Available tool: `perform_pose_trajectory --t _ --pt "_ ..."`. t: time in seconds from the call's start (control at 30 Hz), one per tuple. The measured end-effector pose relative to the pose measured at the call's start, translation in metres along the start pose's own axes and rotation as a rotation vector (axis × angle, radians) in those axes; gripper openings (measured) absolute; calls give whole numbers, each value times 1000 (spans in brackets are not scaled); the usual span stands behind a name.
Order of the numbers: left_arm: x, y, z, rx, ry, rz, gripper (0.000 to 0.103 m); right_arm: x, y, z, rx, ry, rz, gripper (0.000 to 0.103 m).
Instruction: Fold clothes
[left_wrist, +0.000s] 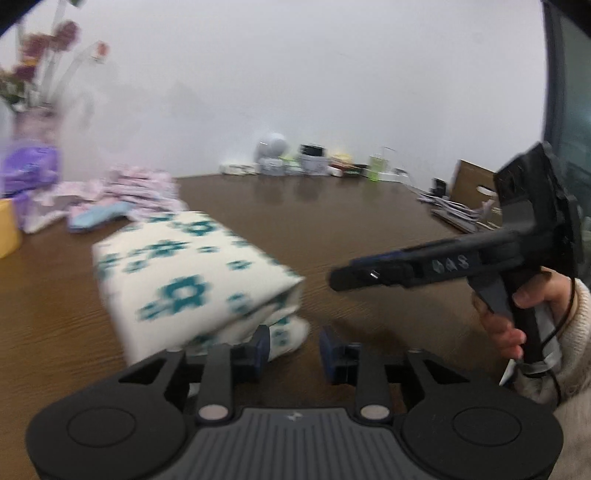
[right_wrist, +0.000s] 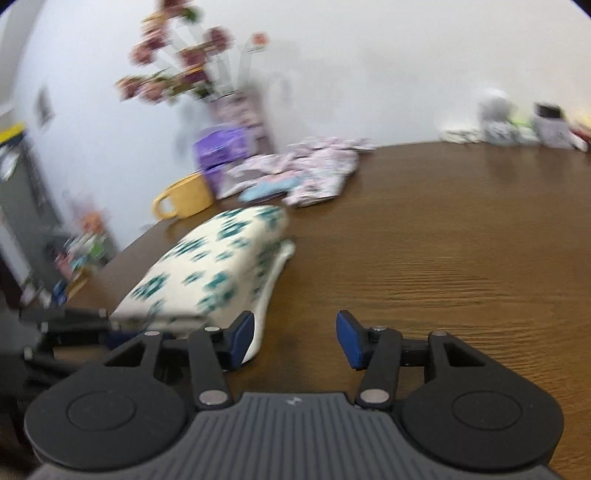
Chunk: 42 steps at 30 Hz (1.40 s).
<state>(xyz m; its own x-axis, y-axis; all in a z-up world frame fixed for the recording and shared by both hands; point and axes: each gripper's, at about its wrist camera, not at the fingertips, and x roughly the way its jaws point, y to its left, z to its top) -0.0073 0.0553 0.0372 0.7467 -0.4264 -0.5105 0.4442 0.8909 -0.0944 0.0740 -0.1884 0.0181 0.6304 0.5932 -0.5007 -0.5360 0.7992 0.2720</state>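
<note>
Left wrist view, brown wooden table (left_wrist: 369, 221), white wall (left_wrist: 332, 74), folded patterned cloth (left_wrist: 192, 273), left gripper (left_wrist: 293, 350) spread, right gripper (right_wrist: 295, 338) spread.

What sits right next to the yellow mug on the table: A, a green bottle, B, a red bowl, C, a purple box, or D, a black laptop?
C: in the right wrist view the yellow mug stands beside a purple box, at the wooden table's far left edge.

The folded cloth (left_wrist: 192, 273) is white with teal flower-like prints. The tabletop (left_wrist: 369, 229) is brown wood grain. The mug (right_wrist: 186, 197) is yellow, and the pile of clothes (right_wrist: 306, 173) is pink-patterned.
</note>
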Motion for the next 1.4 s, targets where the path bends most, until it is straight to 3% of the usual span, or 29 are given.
perform_pose_trajectory --t 0.13,0.27,0.37,0.5,0.77,1.13,1.17,1.2,1.23,1.27,1.4 --pt "-24 14 -10 -60 -41 173 32 12 29 -7 -127 10 9 50" --pt "-21 21 -12 -82 -64 258 42 24 47 -8 -191 7 -10 50" --pt "-12 18 -10 -63 -55 302 43 28 52 -8 -201 7 -3 50" --pt "-21 16 -11 -62 -68 284 43 29 57 -11 -201 7 -10 50" --pt "-36 29 -18 -73 -82 383 49 31 66 -13 -207 1 -22 50" --pt "-1 34 -12 -28 -69 311 48 37 80 -9 -213 -25 -27 49" --pt "0 34 -12 -26 -69 315 46 38 81 -9 -215 -26 -30 46" --pt "1 35 -12 -29 -68 315 41 40 81 -8 -214 -21 -37 34" --pt "2 35 -12 -32 -66 315 29 43 81 -8 -212 -17 -44 28" --pt "2 35 -12 -36 -66 314 26 44 81 -8 -208 -14 -50 24" --pt "0 37 -13 -41 -68 311 23 44 79 -7 -190 -7 -63 22"
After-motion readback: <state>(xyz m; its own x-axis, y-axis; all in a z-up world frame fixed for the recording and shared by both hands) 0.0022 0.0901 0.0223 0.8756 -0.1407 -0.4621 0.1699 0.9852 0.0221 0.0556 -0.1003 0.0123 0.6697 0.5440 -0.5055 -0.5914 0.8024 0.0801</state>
